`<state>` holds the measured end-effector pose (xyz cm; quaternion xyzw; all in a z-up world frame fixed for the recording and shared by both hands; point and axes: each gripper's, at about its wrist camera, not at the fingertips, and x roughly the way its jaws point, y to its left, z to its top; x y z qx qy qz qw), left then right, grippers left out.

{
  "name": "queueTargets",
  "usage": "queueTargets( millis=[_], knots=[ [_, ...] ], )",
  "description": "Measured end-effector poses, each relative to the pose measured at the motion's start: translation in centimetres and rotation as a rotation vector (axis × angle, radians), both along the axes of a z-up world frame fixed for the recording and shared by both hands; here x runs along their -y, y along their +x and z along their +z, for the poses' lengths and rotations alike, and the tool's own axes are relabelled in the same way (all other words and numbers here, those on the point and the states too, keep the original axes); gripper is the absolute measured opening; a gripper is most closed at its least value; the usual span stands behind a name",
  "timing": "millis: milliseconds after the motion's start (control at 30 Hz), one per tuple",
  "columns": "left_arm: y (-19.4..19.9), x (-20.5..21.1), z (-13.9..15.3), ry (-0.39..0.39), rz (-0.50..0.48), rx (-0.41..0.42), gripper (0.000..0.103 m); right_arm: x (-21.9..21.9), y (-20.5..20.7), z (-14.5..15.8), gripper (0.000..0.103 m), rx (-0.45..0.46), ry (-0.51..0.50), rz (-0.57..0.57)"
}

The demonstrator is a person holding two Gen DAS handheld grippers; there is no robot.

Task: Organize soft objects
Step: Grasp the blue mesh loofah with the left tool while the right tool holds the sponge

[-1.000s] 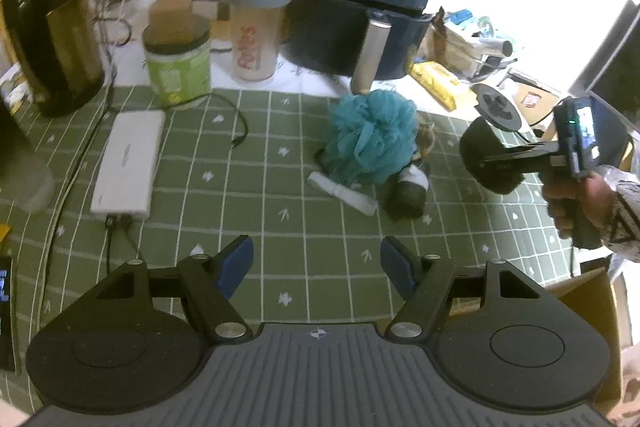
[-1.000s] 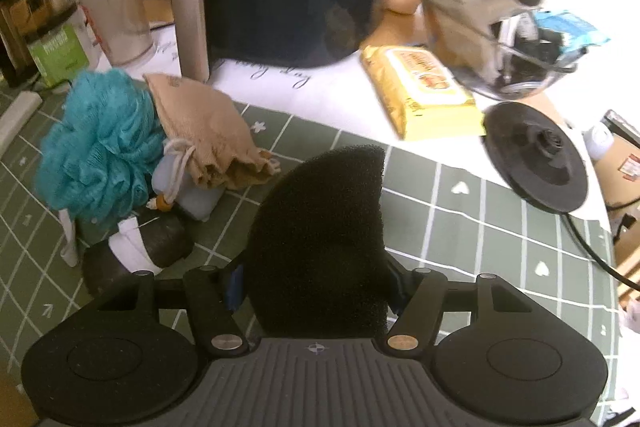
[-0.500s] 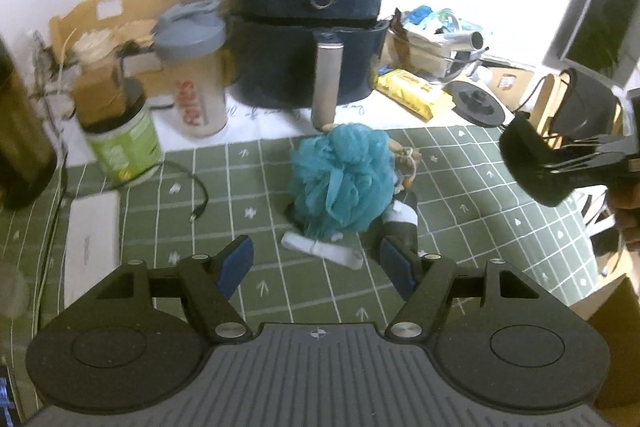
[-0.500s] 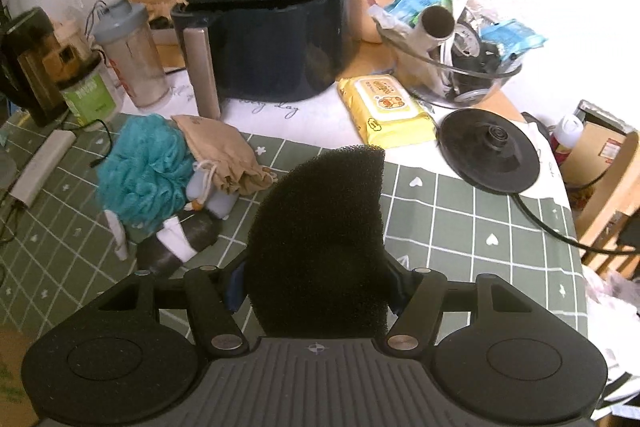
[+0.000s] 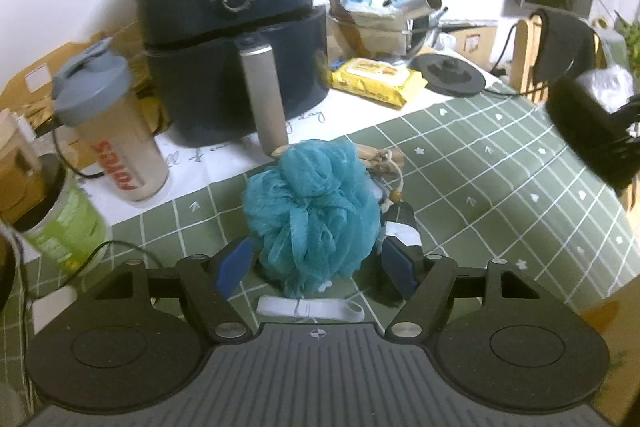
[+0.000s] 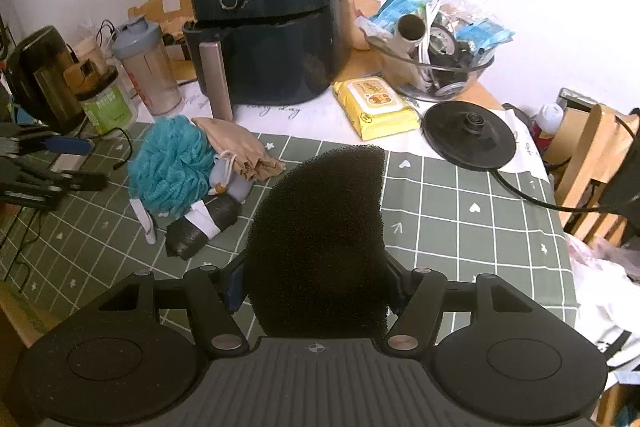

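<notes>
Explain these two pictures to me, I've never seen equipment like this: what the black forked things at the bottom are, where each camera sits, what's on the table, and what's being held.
No robot here: a person holds a two-finger gripper in each hand, each with a fisheye camera looking along its fingers. The left wrist view shows the left gripper, open, its blue pads on either side of a teal bath pouf but not yet squeezing it. The right wrist view shows the right gripper shut on a black sponge, lifted above the green checked mat. Beside the pouf lie a tan drawstring bag and a dark roll with a white band. Behind stand an air fryer, a shaker bottle, yellow wipes and a glass bowl of clutter.
</notes>
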<state>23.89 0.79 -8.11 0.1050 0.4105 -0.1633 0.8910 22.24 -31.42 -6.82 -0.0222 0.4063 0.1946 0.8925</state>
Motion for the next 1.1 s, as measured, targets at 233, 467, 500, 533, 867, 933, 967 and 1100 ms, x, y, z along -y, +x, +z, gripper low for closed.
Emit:
queueTargets(
  millis=[233, 467, 500, 533, 867, 933, 967, 1100],
  knots=[
    [2.4, 1.0, -2.8, 0.027, -0.029, -0.035, 0.071, 1.1, -1.8, 0.7, 0.067, 0.005, 0.033, -0.045],
    [3.6, 2.3, -5.1, 0.076, -0.054, -0.055, 0.071, 2.0, -3.4, 0.6, 0.067, -0.005, 0.043, -0.082],
    [3.6, 2.5, -5.3, 0.092, -0.054, -0.050, 0.072, 2.1, -3.6, 0.6, 0.067, -0.007, 0.045, -0.087],
    [3.6, 2.6, -5.5, 0.107, -0.054, -0.044, 0.072, 2.2, -3.7, 0.6, 0.067, -0.008, 0.047, -0.091],
    [3.9, 1.6, -4.6, 0.086, 0.022, -0.034, 0.016, 2.9, -4.5, 0.7, 0.067, -0.007, 0.060, -0.103],
    [3.9, 1.2, -4.0, 0.073, 0.033, -0.025, 0.013, 2.9, -4.6, 0.8, 0.067, -0.005, 0.062, -0.099],
    [3.9, 1.0, -3.8, 0.066, 0.039, -0.023, 0.012, 2.8, -4.6, 0.8, 0.067, -0.004, 0.063, -0.096],
    [3.8, 0.2, -2.5, 0.030, 0.063, -0.019, 0.010, 2.7, -4.7, 1.0, 0.067, -0.001, 0.065, -0.083]
  ],
)
